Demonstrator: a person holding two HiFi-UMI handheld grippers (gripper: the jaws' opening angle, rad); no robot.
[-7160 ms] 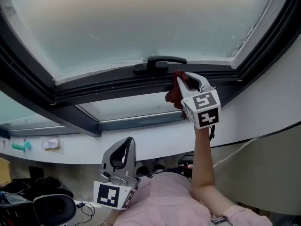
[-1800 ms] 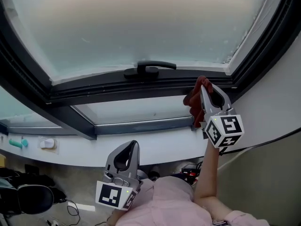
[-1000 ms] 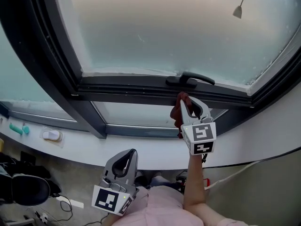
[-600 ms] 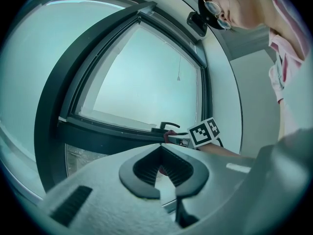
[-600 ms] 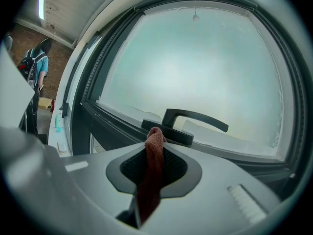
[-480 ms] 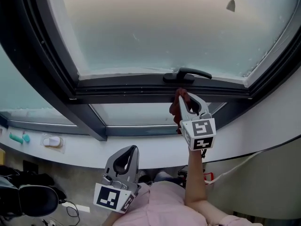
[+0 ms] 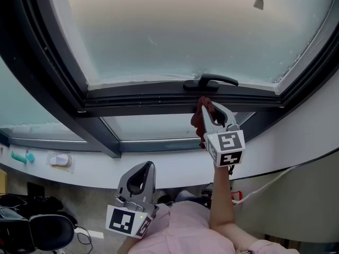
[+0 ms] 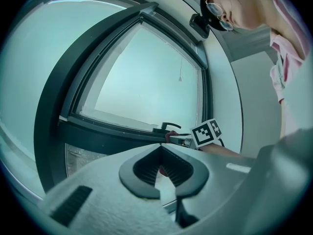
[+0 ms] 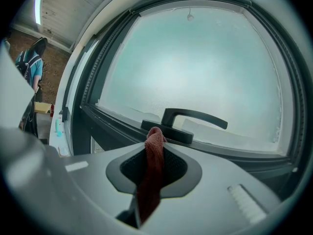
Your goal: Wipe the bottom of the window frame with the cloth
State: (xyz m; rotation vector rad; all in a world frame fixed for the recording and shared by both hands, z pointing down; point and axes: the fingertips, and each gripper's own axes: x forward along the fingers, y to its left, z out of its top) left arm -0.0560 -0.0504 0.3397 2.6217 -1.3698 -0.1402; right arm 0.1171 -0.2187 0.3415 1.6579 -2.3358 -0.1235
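Right gripper (image 7: 205,106) holds the cloth (image 9: 152,170) at the frame (image 7: 148,98)
My right jaws are clamped on the red cloth. Its bunched end lies against the dark bottom frame, at 6 o'clock from the handle (image 7: 211,81). My left gripper (image 7: 142,169) hangs low, at 7 o'clock from the right one, jaws closed together with nothing between them.

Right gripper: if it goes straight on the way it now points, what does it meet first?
Probably the dark window frame just below the handle, cloth tip first; depth is unclear.
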